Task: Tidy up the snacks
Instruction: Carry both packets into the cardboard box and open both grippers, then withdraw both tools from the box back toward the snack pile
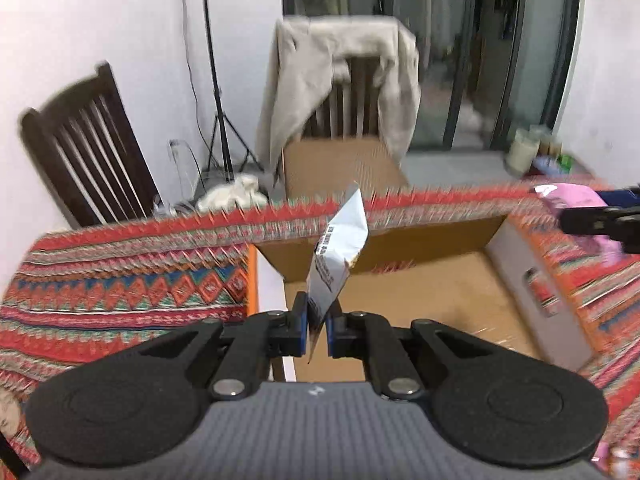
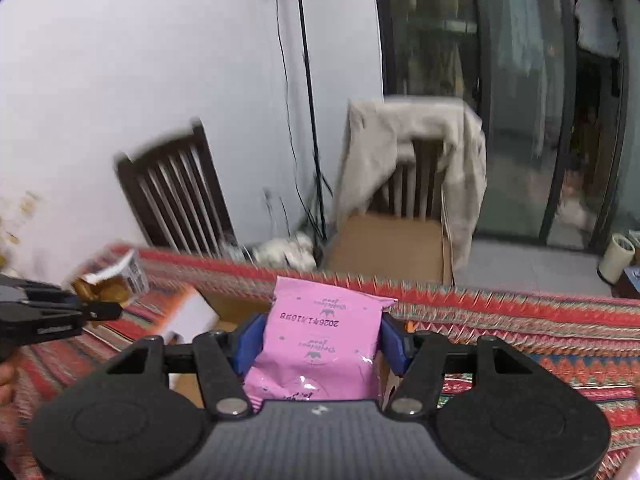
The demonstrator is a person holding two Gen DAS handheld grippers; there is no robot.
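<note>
My left gripper (image 1: pixel 317 330) is shut on the edge of a white snack packet (image 1: pixel 338 254) and holds it upright above an open cardboard box (image 1: pixel 420 304) on the patterned tablecloth (image 1: pixel 120 280). My right gripper (image 2: pixel 320 340) is shut on a pink snack packet (image 2: pixel 320 344), held above the table. The pink packet (image 1: pixel 568 196) and right gripper show at the right edge of the left wrist view. The left gripper (image 2: pixel 100 312) with its white packet (image 2: pixel 116 276) shows at the left of the right wrist view, beside the box's white flap (image 2: pixel 192 316).
Behind the table stand a dark wooden chair (image 1: pixel 84 140), a chair draped with beige cloth (image 1: pixel 344 80) with a cardboard sheet (image 1: pixel 340 164) against it, and a tripod (image 1: pixel 224 120). Glass doors (image 1: pixel 480 40) are at the back right. Jars (image 1: pixel 524 148) stand at the far right.
</note>
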